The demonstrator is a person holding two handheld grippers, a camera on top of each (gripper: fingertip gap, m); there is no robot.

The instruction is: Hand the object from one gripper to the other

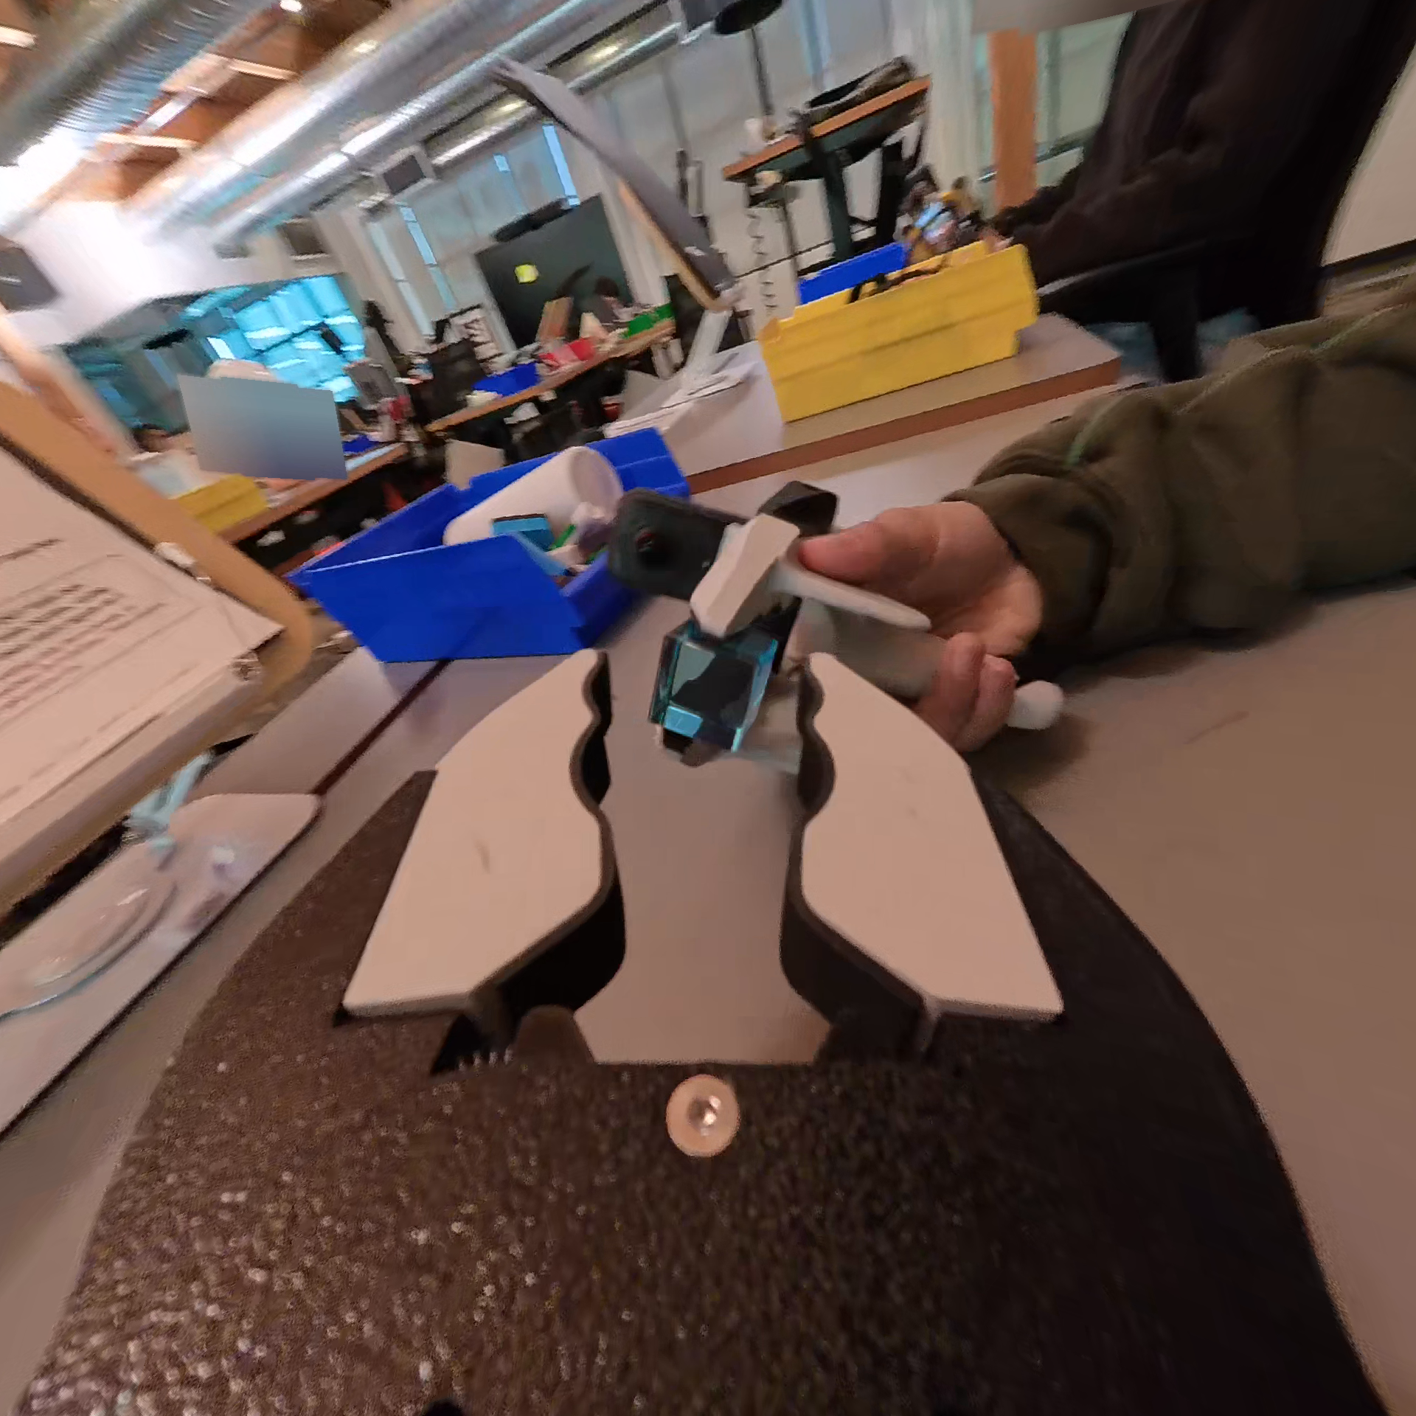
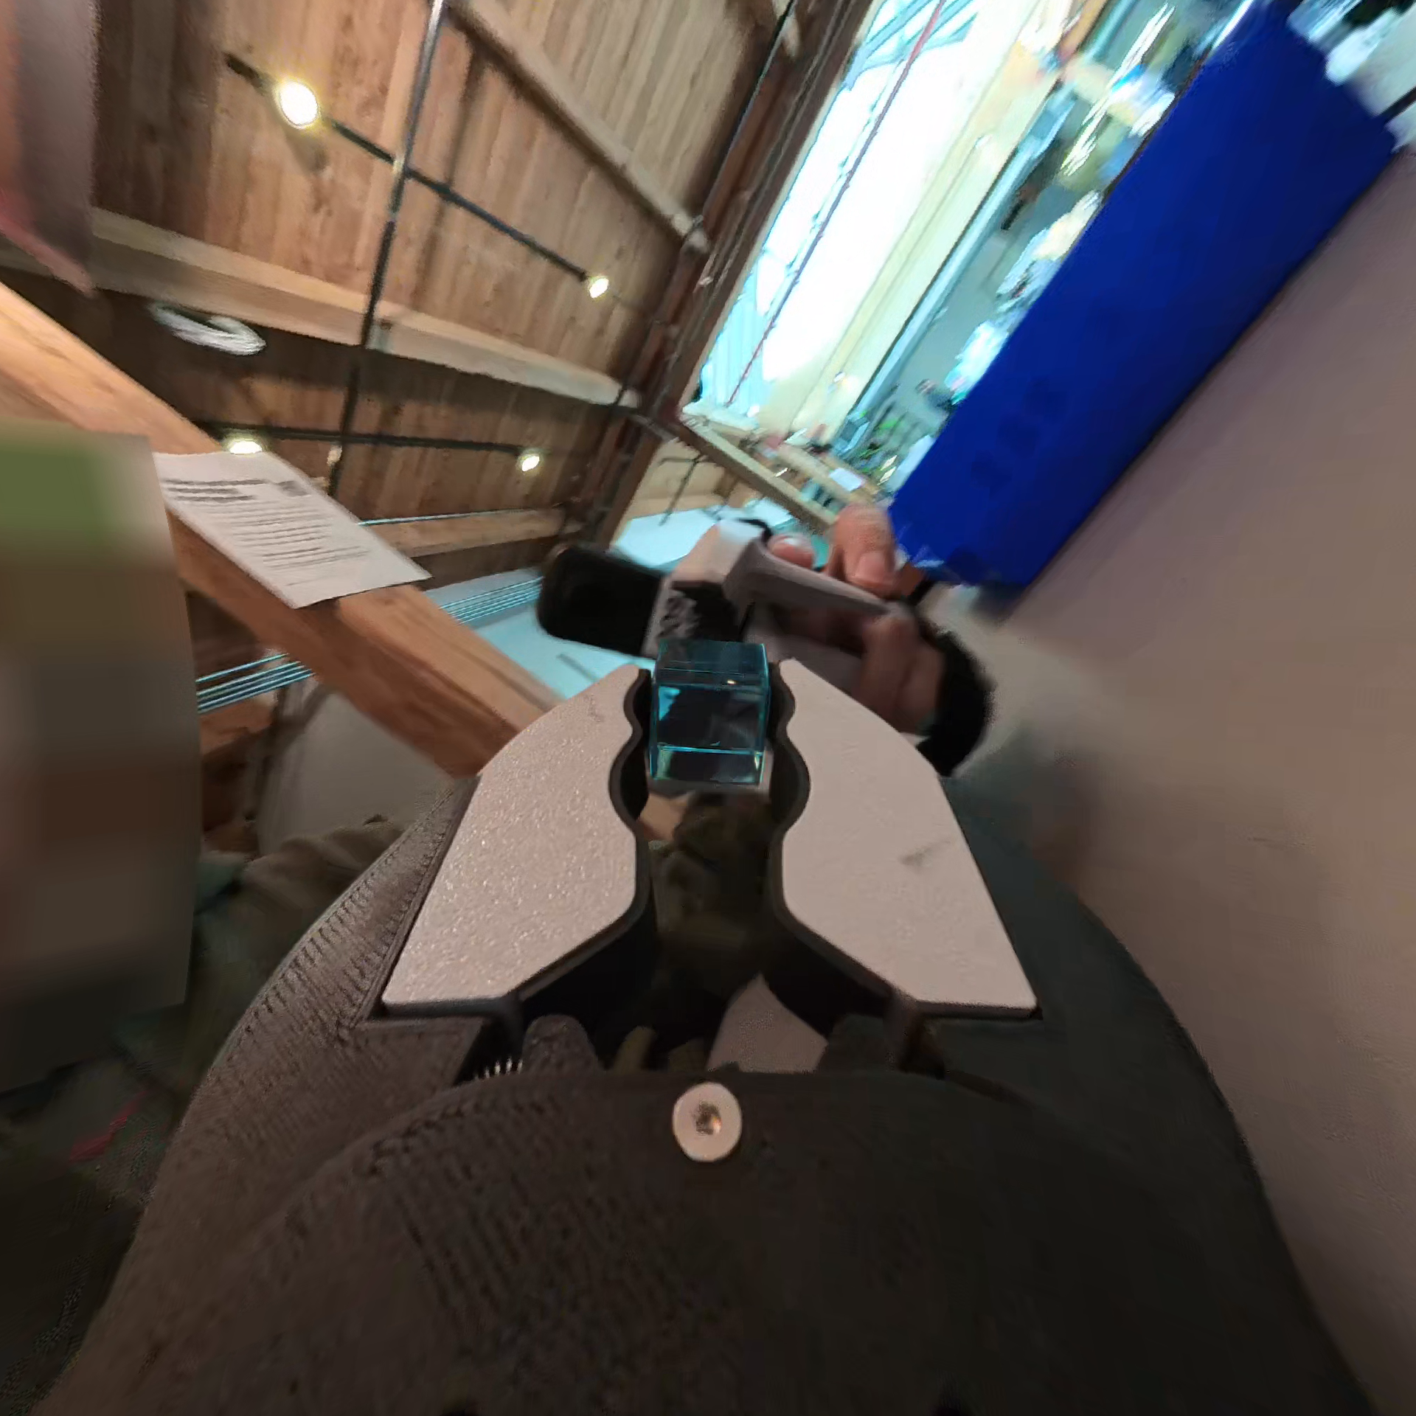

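Observation:
A clear blue-tinted cube (image 1: 709,689) is held above the grey table (image 1: 1188,804). In the left wrist view the right gripper (image 1: 720,659) comes in from the right, held by a hand in an olive sleeve, with one finger on top of the cube and one under it. My left gripper (image 1: 705,693) is open, its fingertips on either side of the cube with a gap on each side. In the right wrist view my right gripper (image 2: 709,689) is shut on the cube (image 2: 709,724), and the left gripper (image 2: 689,605) sits just beyond it, held by a hand.
A blue bin (image 1: 460,590) with a white cup and small items stands just behind the cube; it also shows in the right wrist view (image 2: 1111,306). A yellow bin (image 1: 896,337) is farther back. A paper sheet on a wooden stand (image 1: 99,651) is at the left. A person in dark clothes stands at back right. Both grippers' tips are close together, under 4 cm apart.

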